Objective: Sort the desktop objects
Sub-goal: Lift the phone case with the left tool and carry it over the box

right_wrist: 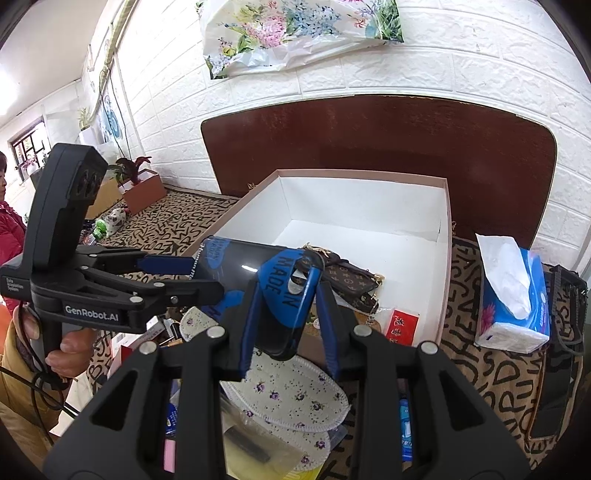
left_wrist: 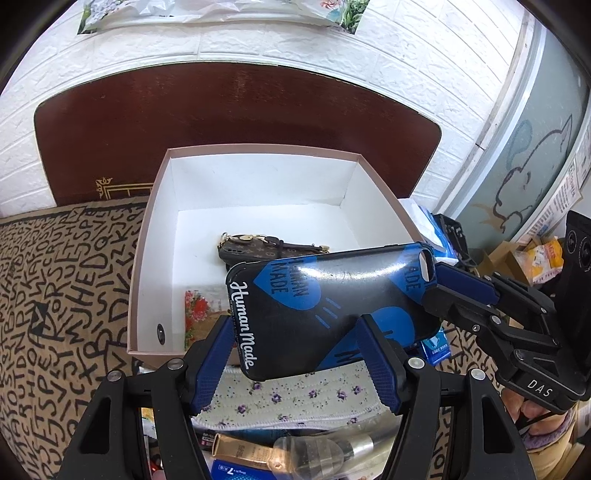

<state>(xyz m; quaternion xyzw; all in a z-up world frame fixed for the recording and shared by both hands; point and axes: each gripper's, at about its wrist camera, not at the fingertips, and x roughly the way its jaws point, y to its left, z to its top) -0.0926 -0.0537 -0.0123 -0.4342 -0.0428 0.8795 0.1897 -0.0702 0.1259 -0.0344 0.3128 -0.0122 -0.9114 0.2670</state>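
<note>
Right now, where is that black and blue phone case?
The phone case hangs over the near edge of the white box, clamped at one end by the right hand-held gripper, above the flowered insoles.

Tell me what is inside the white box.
Inside the white box: a brown monogram pouch with gold hardware, a red packet and a floral card. The phone case, held by the right gripper, hides the near floor.

Potted plant (right_wrist: 135, 173) (far left), floral bag (right_wrist: 295, 33)
</note>
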